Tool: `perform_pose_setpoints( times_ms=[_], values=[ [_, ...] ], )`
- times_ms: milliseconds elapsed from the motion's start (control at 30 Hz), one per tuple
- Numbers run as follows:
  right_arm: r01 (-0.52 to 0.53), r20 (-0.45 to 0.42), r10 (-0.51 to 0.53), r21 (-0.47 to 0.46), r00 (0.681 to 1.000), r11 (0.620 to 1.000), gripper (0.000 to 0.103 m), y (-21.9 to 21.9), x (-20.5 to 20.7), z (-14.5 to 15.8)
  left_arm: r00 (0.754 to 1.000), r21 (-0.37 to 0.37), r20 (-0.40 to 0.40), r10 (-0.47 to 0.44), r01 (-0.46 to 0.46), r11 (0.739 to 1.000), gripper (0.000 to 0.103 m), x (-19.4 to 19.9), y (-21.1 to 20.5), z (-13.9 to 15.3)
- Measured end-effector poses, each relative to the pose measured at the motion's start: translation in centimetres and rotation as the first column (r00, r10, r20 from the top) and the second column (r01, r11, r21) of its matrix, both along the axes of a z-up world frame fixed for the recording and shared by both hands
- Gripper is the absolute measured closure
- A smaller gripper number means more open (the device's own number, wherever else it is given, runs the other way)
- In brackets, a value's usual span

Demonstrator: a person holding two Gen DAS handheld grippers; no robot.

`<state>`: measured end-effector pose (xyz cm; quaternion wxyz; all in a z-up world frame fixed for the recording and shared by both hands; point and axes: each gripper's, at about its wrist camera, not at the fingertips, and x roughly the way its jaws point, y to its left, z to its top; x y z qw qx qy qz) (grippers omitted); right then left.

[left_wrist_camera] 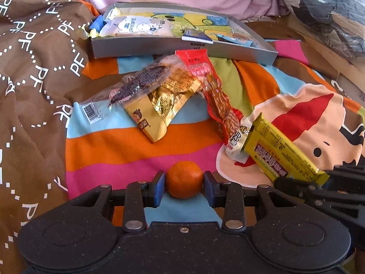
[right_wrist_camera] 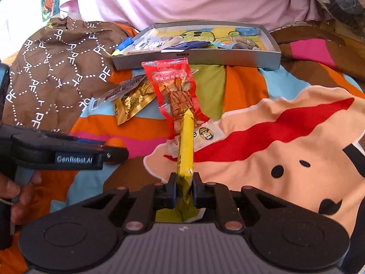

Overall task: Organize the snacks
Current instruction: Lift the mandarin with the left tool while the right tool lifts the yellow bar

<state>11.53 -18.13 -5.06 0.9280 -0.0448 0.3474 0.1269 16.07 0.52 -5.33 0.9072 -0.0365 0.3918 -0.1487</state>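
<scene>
box (left_wrist_camera: 159,48) behind packets (left_wrist_camera: 159,96), on blanket (left_wrist_camera: 127,146)

A striped cartoon bedsheet (left_wrist_camera: 127,150) carries a grey tray (left_wrist_camera: 159,48), loose snack packets (left_wrist_camera: 159,96) and a brown quilt (left_wrist_camera: 34,68).

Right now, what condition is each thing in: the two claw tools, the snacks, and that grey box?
left gripper: shut on the orange, which sits on the bedspread.
right gripper: shut on the yellow bar, held edge-up.
grey box: open, a few packets inside.
red packet: sealed, loose on the bedspread.
gold packet: sealed, crumpled, partly under a clear packet.
</scene>
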Motion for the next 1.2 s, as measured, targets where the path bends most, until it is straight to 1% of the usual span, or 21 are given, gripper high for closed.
perform_pose_setpoints(
  times_ms=[67, 267, 400, 533, 667, 767, 933, 1000, 1033, 1200],
  values=[
    [0.004, 0.001, -0.004, 0.001, 1.000, 1.000, 0.081, 0.1, 0.5, -0.1, 1.000, -0.001, -0.008, 0.005, -0.005, 1.000, 0.064, 0.0, 0.0, -0.2],
    [-0.008, 0.004, 0.008, -0.009, 1.000, 1.000, 0.076, 0.3, 1.1, -0.5, 1.000, 0.001, 0.000, 0.007, -0.007, 1.000, 0.065, 0.3, 0.0, -0.5],
    [-0.001, 0.000, 0.001, -0.006, 1.000, 1.000, 0.076, 0.3, 1.2, -0.8, 1.000, -0.007, 0.004, 0.010, -0.010, 1.000, 0.065, 0.3, 0.0, -0.6],
    [0.037, 0.016, -0.037, -0.013, 0.999, 0.999, 0.076, 0.3, 0.9, -1.0, 1.000, -0.032, -0.001, 0.025, -0.025, 0.999, 0.065, 0.4, 0.2, -0.7],
    [0.047, 0.033, -0.046, -0.014, 0.998, 0.999, 0.081, 0.3, 0.6, -1.1, 0.999, -0.059, -0.007, 0.039, -0.040, 0.997, 0.065, 0.6, 0.5, -0.7],
    [0.035, 0.041, -0.034, -0.021, 0.999, 0.999, 0.084, 0.5, 0.4, -1.2, 0.999, -0.060, -0.002, 0.037, -0.037, 0.998, 0.065, 0.5, 0.4, -0.7],
    [0.032, 0.023, -0.032, -0.029, 0.999, 0.999, 0.085, 0.6, 0.6, -1.4, 1.000, -0.058, 0.009, 0.013, -0.013, 0.998, 0.066, 0.4, 0.1, -0.8],
    [0.028, 0.025, -0.027, -0.031, 0.999, 0.999, 0.087, 0.7, 0.5, -1.4, 1.000, -0.055, 0.015, 0.003, -0.002, 0.998, 0.066, 0.3, -0.1, -0.8],
    [0.024, 0.029, -0.023, -0.033, 0.999, 0.999, 0.089, 0.7, 0.5, -1.4, 1.000, -0.056, 0.016, -0.001, 0.002, 0.998, 0.066, 0.3, -0.1, -0.8],
    [0.008, 0.071, -0.005, -0.048, 0.997, 0.999, 0.089, 1.0, -0.1, -1.2, 1.000, -0.061, 0.025, -0.008, 0.010, 0.998, 0.066, 0.2, -0.2, -0.7]
  ],
)
